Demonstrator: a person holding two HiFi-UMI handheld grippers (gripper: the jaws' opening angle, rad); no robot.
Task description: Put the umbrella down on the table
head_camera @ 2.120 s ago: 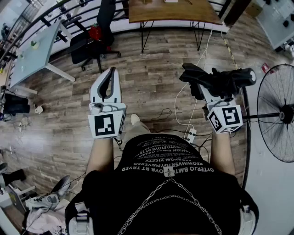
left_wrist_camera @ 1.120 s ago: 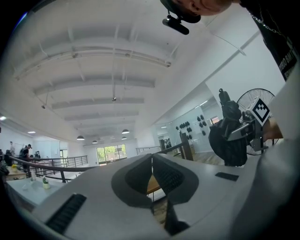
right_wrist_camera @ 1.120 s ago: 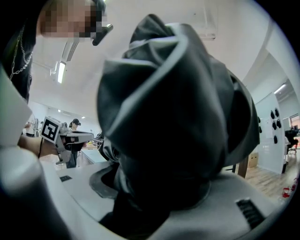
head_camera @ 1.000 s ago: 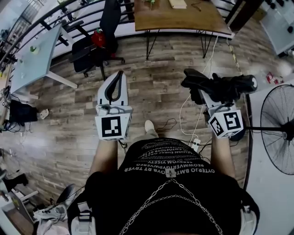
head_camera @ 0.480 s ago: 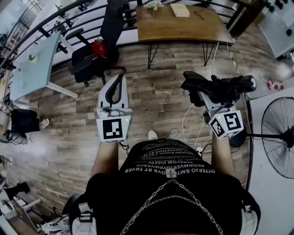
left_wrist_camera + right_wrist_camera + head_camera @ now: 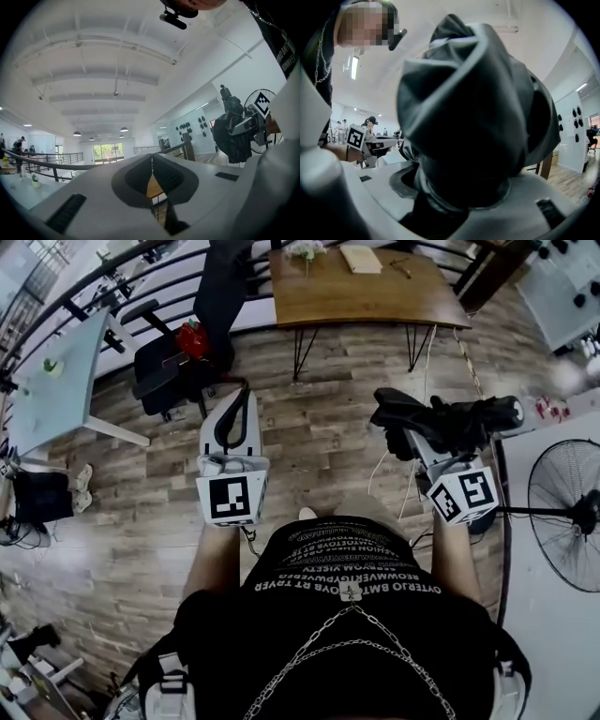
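In the right gripper view the black folded fabric umbrella [image 6: 478,108] fills the middle of the frame. It hides the tips of the right gripper [image 6: 457,187] clamped on it and most of the room behind. In the head view the round wire-caged standing fan [image 6: 565,512] is cut off by the right edge and the brown wooden desk [image 6: 375,301] by the top edge. The small pale things [image 6: 361,259] on that desk are too small to tell.

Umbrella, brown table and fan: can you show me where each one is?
umbrella [image 6: 452,421], head view, on its folded black cloth.
brown table [image 6: 375,296], head view, on a bare part of its top.
fan [image 6: 562,521], head view, on its wire cage.
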